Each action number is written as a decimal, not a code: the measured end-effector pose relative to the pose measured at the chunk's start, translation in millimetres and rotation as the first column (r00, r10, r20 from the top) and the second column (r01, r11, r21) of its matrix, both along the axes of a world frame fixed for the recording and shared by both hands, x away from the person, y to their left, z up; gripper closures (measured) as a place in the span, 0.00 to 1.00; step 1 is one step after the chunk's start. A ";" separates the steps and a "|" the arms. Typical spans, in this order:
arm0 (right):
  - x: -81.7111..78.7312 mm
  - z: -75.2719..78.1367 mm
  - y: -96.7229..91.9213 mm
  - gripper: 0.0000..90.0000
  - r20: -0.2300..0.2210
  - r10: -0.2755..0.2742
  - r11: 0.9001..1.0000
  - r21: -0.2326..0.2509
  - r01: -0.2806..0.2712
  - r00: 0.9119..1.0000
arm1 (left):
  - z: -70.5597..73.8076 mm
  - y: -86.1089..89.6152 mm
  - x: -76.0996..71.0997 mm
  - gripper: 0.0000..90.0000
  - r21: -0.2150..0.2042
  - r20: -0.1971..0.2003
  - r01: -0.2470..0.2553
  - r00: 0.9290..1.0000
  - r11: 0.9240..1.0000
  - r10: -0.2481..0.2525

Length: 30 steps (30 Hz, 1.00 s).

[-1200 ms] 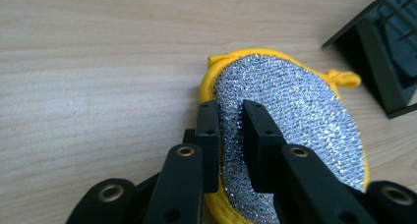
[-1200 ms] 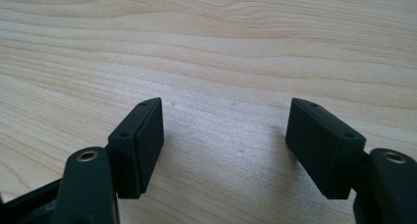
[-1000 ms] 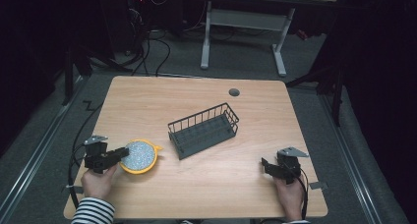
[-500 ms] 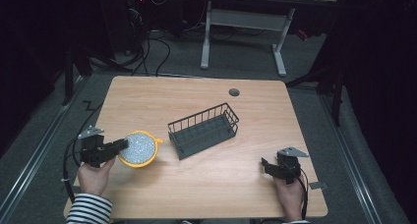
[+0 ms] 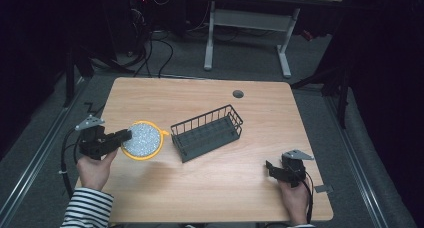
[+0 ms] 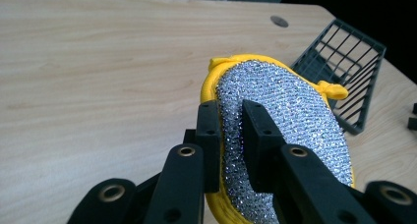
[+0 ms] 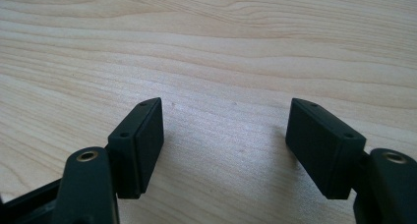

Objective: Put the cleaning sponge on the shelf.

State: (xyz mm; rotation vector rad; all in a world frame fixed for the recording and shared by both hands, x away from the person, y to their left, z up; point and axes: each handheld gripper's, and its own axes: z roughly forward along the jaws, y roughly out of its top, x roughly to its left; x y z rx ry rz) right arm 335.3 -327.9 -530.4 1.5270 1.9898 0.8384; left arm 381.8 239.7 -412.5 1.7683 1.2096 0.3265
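Note:
A round scouring pad with a silver mesh face and yellow rim hangs above the wooden table at the left. My left gripper is shut on its near edge, and in the left gripper view the pad stands on edge between the two jaws, gripper midpoint. A dark wire basket sits at the table's middle, just right of the pad. My right gripper rests low near the front right corner, open with bare wood between its jaws.
A small round cable hole lies in the table's far right part. Beyond the table stand a white desk frame and cables on the dark floor. The basket is close to the pad's far side.
My left gripper has lifted the scouring pad off the table and tilted it up on edge. The right gripper has stayed where it was.

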 end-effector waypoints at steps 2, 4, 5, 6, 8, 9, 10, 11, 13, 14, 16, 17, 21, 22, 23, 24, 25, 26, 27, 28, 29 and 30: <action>0.0 0.0 0.0 0.34 0.000 0.000 1.000 0.000 0.000 1.000 | 3.1 -1.8 1.6 0.88 -0.003 0.006 0.004 1.000 1.000 -0.004; 0.0 0.0 0.0 0.34 0.000 0.000 1.000 0.000 0.000 1.000 | 8.7 -4.9 5.5 0.88 -0.010 0.010 0.019 1.000 1.000 -0.019; 0.0 0.0 0.1 0.34 0.000 0.000 1.000 0.001 0.000 1.000 | 11.8 -7.2 8.2 0.88 -0.014 0.010 0.028 1.000 1.000 -0.028; 0.0 0.0 0.0 0.34 0.000 0.000 1.000 0.000 0.000 1.000 | 13.7 -8.8 9.7 0.88 -0.016 0.012 0.032 0.999 0.999 -0.031; 0.0 0.0 0.0 0.34 0.000 0.000 1.000 0.000 0.000 1.000 | 18.5 -12.6 13.6 0.88 -0.009 0.017 0.044 0.999 0.999 -0.044; 0.0 0.0 0.0 0.34 0.000 0.000 1.000 0.000 0.000 1.000 | 20.9 -14.8 15.3 0.88 -0.004 0.020 0.049 0.999 0.999 -0.049; 0.0 0.0 -0.1 0.34 0.001 0.000 1.000 0.000 0.000 1.000 | 23.1 -16.8 16.8 0.88 -0.005 0.022 0.053 0.998 0.999 -0.053; 0.0 0.0 -0.1 0.34 0.001 0.000 1.000 0.001 0.000 1.000 | 25.9 -19.7 18.7 0.88 -0.001 0.028 0.058 0.998 0.998 -0.058; 0.0 0.0 -0.1 0.34 0.001 0.000 1.000 0.000 0.000 1.000 | 29.7 -24.4 21.3 0.88 0.003 0.034 0.065 0.997 0.998 -0.065; 0.0 0.0 -0.1 0.34 0.001 0.000 1.000 0.001 0.000 1.000 | 31.8 -27.2 22.9 0.88 0.006 0.034 0.070 0.997 0.998 -0.070; 0.0 0.0 -0.1 0.34 0.000 0.000 1.000 0.000 0.000 1.000 | 35.6 -33.6 26.4 0.88 0.019 0.038 0.081 0.996 0.997 -0.082; 0.0 0.0 -0.1 0.34 0.000 0.000 1.000 0.001 0.000 1.000 | 38.7 -39.6 30.8 0.88 0.015 0.040 0.088 0.995 0.996 -0.089; 0.0 0.0 -0.1 0.34 0.000 0.000 1.000 0.000 0.000 1.000 | 41.3 -48.8 39.0 0.87 -0.023 0.042 0.097 0.994 0.995 -0.096; 0.0 0.0 -0.1 0.34 0.000 0.000 1.000 0.000 0.000 1.000 | 41.8 -51.5 40.6 0.87 -0.022 0.043 0.098 0.994 0.995 -0.097; 0.0 0.0 -0.1 0.34 0.000 0.000 1.000 0.000 0.000 1.000 | 42.2 -54.6 42.6 0.87 -0.021 0.041 0.104 0.994 0.994 -0.103; 0.0 0.0 -0.1 0.34 0.000 0.000 1.000 0.000 0.000 1.000 | 42.8 -58.0 44.4 0.87 -0.015 0.042 0.108 0.993 0.994 -0.107; 0.1 0.0 -0.2 0.34 0.001 0.001 1.000 0.001 -0.001 1.000 | 43.6 -64.1 48.0 0.87 -0.010 0.041 0.114 0.993 0.993 -0.113; 0.1 0.0 -0.2 0.34 0.001 0.001 1.000 0.001 -0.001 1.000 | 43.6 -64.1 48.0 0.87 -0.010 0.041 0.114 0.993 0.993 -0.113; 0.1 0.0 -0.3 0.34 0.001 0.001 1.000 0.002 -0.001 1.000 | 44.7 -70.1 51.0 0.87 -0.005 0.040 0.119 0.992 0.993 -0.118; 0.1 0.0 -0.3 0.34 0.001 0.001 1.000 0.002 -0.001 1.000 | 44.7 -70.1 51.0 0.87 -0.005 0.040 0.119 0.992 0.993 -0.118; 0.0 0.0 -0.2 0.34 0.001 0.001 1.000 0.002 -0.001 1.000 | 45.0 -73.5 53.0 0.87 -0.007 0.036 0.122 0.992 0.992 -0.122; 0.1 0.0 -0.2 0.34 0.001 0.001 1.000 0.002 -0.001 1.000 | 45.2 -75.7 54.2 0.87 0.001 0.035 0.124 0.992 0.992 -0.124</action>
